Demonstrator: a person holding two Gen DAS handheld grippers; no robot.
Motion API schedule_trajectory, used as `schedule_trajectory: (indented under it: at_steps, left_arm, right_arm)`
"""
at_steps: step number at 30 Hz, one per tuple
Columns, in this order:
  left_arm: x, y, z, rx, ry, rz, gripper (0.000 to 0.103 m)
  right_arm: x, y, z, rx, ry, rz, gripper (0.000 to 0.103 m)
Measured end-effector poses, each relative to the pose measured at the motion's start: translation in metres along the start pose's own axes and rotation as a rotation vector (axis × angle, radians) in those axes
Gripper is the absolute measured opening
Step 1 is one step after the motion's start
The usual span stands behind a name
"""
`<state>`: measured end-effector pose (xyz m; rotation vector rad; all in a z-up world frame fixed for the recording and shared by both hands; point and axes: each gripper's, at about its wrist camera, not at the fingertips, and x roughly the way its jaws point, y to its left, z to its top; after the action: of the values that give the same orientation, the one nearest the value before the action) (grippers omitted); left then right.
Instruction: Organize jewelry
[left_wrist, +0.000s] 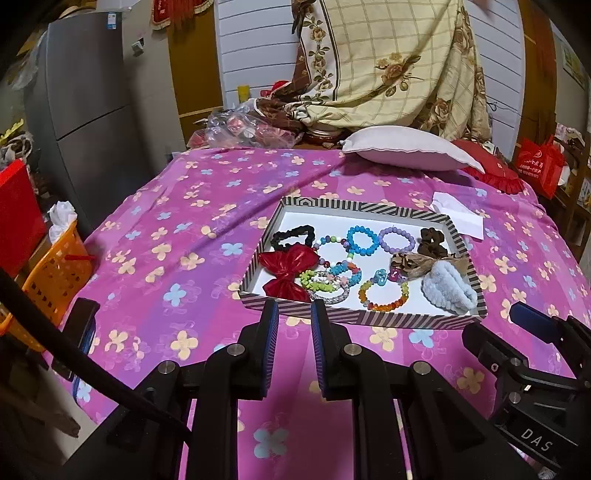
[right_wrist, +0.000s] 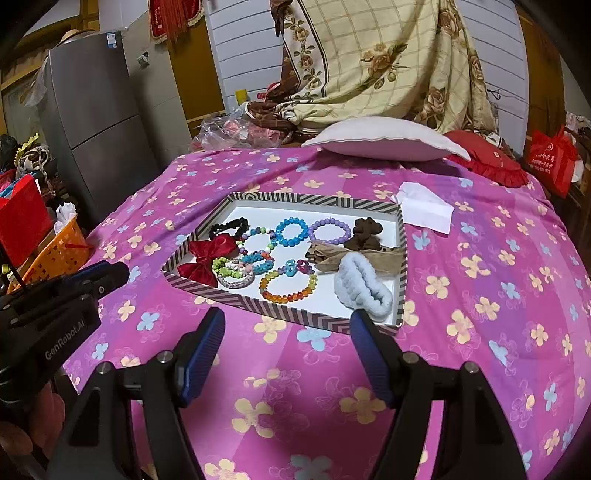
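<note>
Just short of the striped tray's (left_wrist: 360, 320) near wall, above the flowered pink bedspread (left_wrist: 177, 206): left gripper (left_wrist: 294, 308) narrowed to a slim empty gap, right gripper (right_wrist: 288, 318) spread wide and equally empty, both angled down toward the tray. Inside, on the white floor: red bow (right_wrist: 207, 254) at the left end, fluffy pale-blue scrunchie (right_wrist: 364, 288) at the right with its long axis slanting toward the near right corner, amber bead bracelet (right_wrist: 288, 286) between them. Farther back, blue bead bracelet (right_wrist: 291, 230) and lilac bead bracelet (right_wrist: 329, 230) side by side, brown scrunchie (right_wrist: 364, 229) to their right.
</note>
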<state>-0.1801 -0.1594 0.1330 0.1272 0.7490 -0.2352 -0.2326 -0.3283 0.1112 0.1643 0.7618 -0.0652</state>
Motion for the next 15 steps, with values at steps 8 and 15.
schedule_trajectory:
  at_steps: [8, 15]
  left_arm:
    - [-0.0029, 0.0021, 0.0013, 0.003, 0.001, -0.003, 0.011]
    - [-0.0051, 0.0014, 0.0009, -0.008, -0.007, -0.017, 0.011]
  right_arm:
    - [-0.0009, 0.0029, 0.0002, -0.003, 0.003, 0.000, 0.074]
    - [-0.0015, 0.0049, -0.0002, -0.001, 0.003, 0.002, 0.074]
